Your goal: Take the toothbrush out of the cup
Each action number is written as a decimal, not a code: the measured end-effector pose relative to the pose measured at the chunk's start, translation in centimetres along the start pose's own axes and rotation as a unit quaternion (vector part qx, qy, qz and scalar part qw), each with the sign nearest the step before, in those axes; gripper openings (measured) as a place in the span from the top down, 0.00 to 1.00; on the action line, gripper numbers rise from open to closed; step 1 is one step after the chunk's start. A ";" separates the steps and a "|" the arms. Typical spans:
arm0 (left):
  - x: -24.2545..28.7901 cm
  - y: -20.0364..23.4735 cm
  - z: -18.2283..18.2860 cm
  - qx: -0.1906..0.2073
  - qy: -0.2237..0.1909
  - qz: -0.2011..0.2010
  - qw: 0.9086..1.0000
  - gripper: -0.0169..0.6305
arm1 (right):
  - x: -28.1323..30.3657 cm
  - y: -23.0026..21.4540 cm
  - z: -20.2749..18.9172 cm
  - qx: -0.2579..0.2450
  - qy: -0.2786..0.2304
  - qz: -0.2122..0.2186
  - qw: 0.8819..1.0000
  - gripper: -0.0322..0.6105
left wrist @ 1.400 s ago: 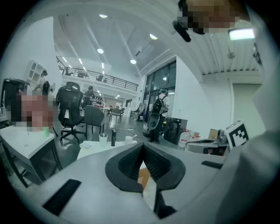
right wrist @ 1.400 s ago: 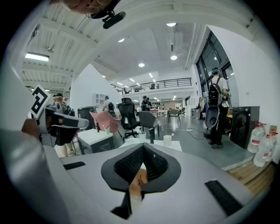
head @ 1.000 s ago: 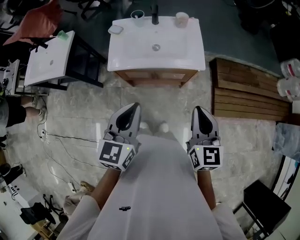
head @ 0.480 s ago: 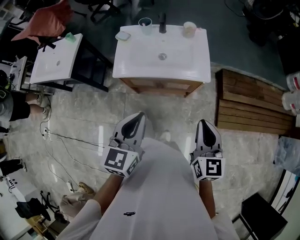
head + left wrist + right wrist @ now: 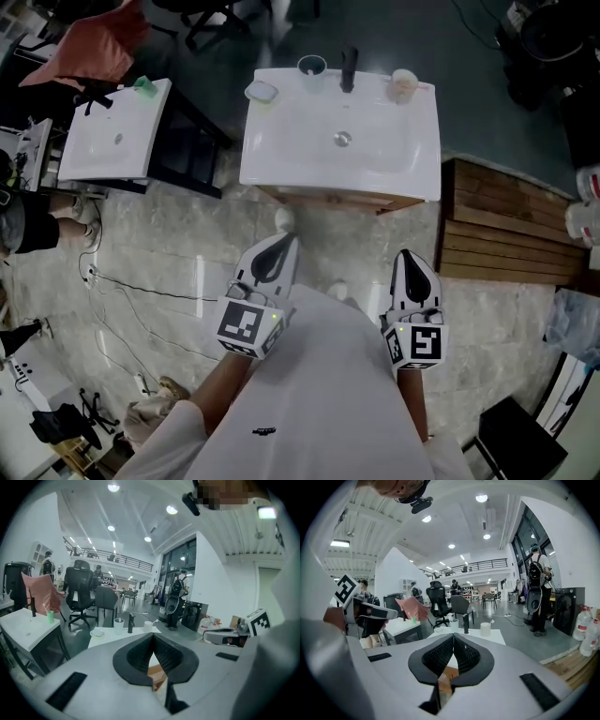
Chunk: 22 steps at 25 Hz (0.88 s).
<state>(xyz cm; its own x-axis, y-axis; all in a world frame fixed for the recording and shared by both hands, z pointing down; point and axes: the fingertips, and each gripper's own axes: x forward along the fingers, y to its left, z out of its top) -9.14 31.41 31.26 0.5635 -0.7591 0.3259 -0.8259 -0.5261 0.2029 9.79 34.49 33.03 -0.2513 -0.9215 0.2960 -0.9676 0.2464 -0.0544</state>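
A white sink cabinet point(image 5: 342, 155) stands ahead on the marble floor. On its back edge are a clear cup point(image 5: 311, 67), a black tap point(image 5: 349, 66) and a pale cup point(image 5: 404, 84). In the right gripper view a thin stick, probably the toothbrush point(image 5: 491, 621), leans out of the pale cup point(image 5: 485, 629). My left gripper point(image 5: 281, 246) and right gripper point(image 5: 410, 259) are held side by side, well short of the sink, both pointing at it. Each is shut with nothing between its pads, as the left gripper point(image 5: 153, 637) and the right gripper point(image 5: 453, 637) show in their own views.
A soap dish point(image 5: 262, 91) lies at the sink's left corner. A second white basin table point(image 5: 112, 131) stands to the left, a wooden platform point(image 5: 511, 225) to the right. A cable point(image 5: 141, 281) runs over the floor. A person point(image 5: 19, 220) stands at the far left.
Both grippers have moved forward towards the sink cabinet, which now sits lower and nearer in the head view. Their jaws have stayed shut.
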 end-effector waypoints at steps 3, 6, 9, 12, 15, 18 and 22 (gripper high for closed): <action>2.4 3.3 1.9 0.003 -0.004 -0.013 1.000 0.97 | 4.3 0.8 1.9 -0.005 -0.006 -0.003 1.000 0.95; 4.7 6.7 4.0 0.001 -0.008 -0.021 1.000 0.97 | 8.7 1.7 4.0 -0.012 -0.012 -0.003 1.000 0.95; 6.4 10.5 6.2 0.002 -0.014 -0.030 0.999 0.97 | 12.9 2.5 6.5 -0.013 -0.025 -0.016 0.999 0.95; 7.8 14.1 8.0 0.006 -0.020 -0.039 0.999 0.97 | 16.7 3.3 8.3 -0.012 -0.029 -0.031 0.999 0.95; 9.3 17.3 10.0 0.011 -0.026 -0.047 0.999 0.97 | 20.0 4.0 10.0 -0.009 -0.035 -0.046 0.998 0.95; 10.4 20.0 10.4 0.002 -0.023 -0.048 0.999 0.97 | 22.6 4.5 11.4 -0.016 -0.045 -0.057 0.997 0.95; 12.0 21.7 10.3 -0.001 -0.013 -0.057 0.998 0.97 | 25.2 4.6 12.2 -0.018 -0.046 -0.064 0.997 0.95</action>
<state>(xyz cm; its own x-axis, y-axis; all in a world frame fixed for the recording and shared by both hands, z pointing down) -20.17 6.92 30.05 0.6534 -0.7046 0.2767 -0.7570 -0.6085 0.2379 -1.30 8.71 28.58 -0.1288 -0.9691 0.2103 -0.9908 0.1346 0.0135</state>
